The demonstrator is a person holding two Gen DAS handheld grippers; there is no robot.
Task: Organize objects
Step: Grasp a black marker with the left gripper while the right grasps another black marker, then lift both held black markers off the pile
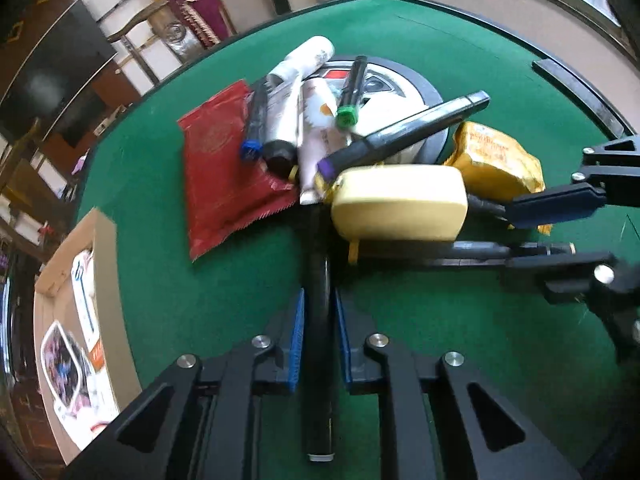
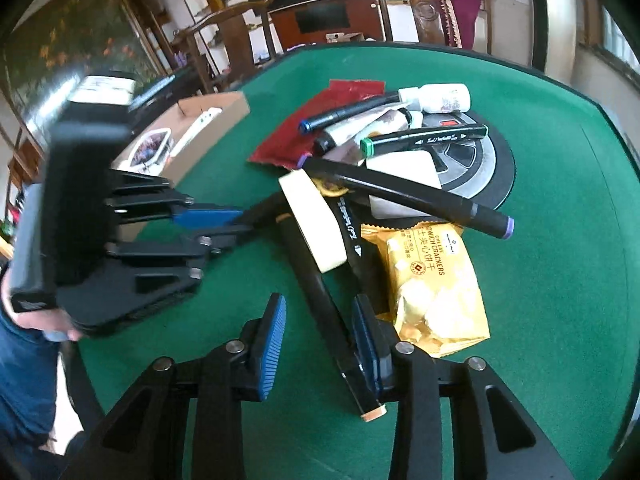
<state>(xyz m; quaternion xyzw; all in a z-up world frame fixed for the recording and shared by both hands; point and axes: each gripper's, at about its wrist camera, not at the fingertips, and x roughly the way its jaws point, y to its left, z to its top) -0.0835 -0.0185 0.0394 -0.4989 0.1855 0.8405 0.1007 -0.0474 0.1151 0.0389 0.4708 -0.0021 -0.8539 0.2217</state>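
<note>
Clamped between the blue pads of the left tongs (image 1: 318,344) lies a black marker (image 1: 319,360), its far end buried under the cream block (image 1: 400,204) in the pile at the tabletop's (image 1: 500,80) middle. Pulling it out could tip that block and roll the purple-capped marker (image 1: 404,132) resting above. Both tongs point steeply down. The right tongs (image 2: 320,344) stand spread, a peach-tipped marker (image 2: 344,344) against one pad only; a one-sided squeeze might flick it into the cracker packet (image 2: 436,280). An open cardboard box (image 1: 108,264) sits at the tabletop's left edge
</note>
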